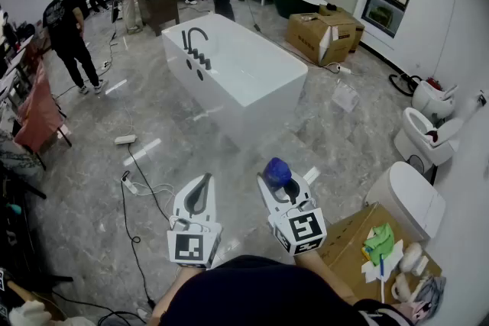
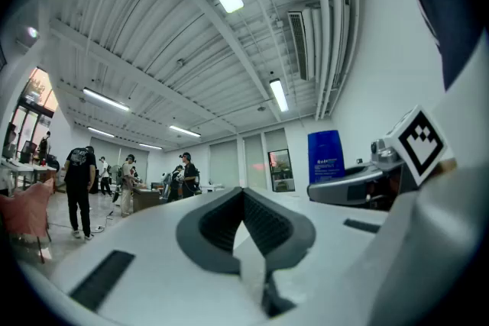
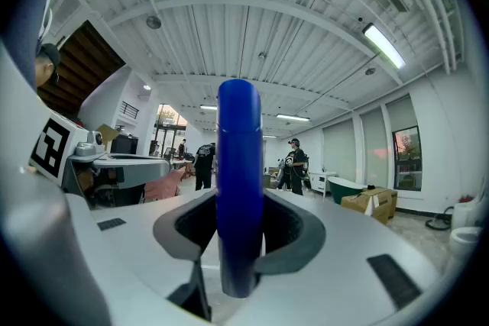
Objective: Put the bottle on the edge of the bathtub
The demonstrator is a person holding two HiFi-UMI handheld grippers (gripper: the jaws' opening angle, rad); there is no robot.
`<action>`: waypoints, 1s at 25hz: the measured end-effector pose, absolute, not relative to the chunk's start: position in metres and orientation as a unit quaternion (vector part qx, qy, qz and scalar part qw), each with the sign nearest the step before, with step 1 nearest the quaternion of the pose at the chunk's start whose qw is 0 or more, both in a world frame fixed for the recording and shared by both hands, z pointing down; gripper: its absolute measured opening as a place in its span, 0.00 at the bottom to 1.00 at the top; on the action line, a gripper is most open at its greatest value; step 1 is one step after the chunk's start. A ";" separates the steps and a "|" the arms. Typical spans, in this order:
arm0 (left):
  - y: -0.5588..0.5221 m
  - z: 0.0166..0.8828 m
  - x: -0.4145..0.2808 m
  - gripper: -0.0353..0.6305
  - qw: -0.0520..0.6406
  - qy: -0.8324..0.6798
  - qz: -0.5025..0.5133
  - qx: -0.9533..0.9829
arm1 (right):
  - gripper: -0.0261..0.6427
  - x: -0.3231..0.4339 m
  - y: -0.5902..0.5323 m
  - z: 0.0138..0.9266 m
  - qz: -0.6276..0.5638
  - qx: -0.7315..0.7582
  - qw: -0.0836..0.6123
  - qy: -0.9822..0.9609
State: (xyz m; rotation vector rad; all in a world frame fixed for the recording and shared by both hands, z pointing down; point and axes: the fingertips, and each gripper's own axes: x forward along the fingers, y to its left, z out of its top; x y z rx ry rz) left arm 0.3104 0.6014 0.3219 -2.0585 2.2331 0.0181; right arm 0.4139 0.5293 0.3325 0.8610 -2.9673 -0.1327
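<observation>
Bottle (image 1: pixel 276 172) stands upright in the right gripper (image 1: pixel 283 191), clamped mid-body — smooth, rigid plastic, likely light, could slip. Left gripper (image 1: pixel 198 195) closed, empty. Bathtub (image 1: pixel 275 99) well ahead.

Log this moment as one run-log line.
right gripper: shut on upright blue bottle | left gripper: shut, empty | bathtub: ahead across the floor, bottle not yet on its edge
</observation>
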 end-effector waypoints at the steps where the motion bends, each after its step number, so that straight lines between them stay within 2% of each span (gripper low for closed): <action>1: 0.599 0.324 0.314 0.05 0.055 0.735 0.002 -0.676 | 0.28 0.416 0.527 0.334 -0.042 0.277 0.019 -0.960; 16: 0.560 0.339 0.349 0.05 0.059 0.737 -0.026 -0.673 | 0.28 0.448 0.493 0.359 -0.023 0.272 0.025 -0.962; 25: 0.493 0.345 0.304 0.05 0.064 0.723 -0.025 -0.688 | 0.28 0.411 0.430 0.367 -0.014 0.299 0.030 -0.954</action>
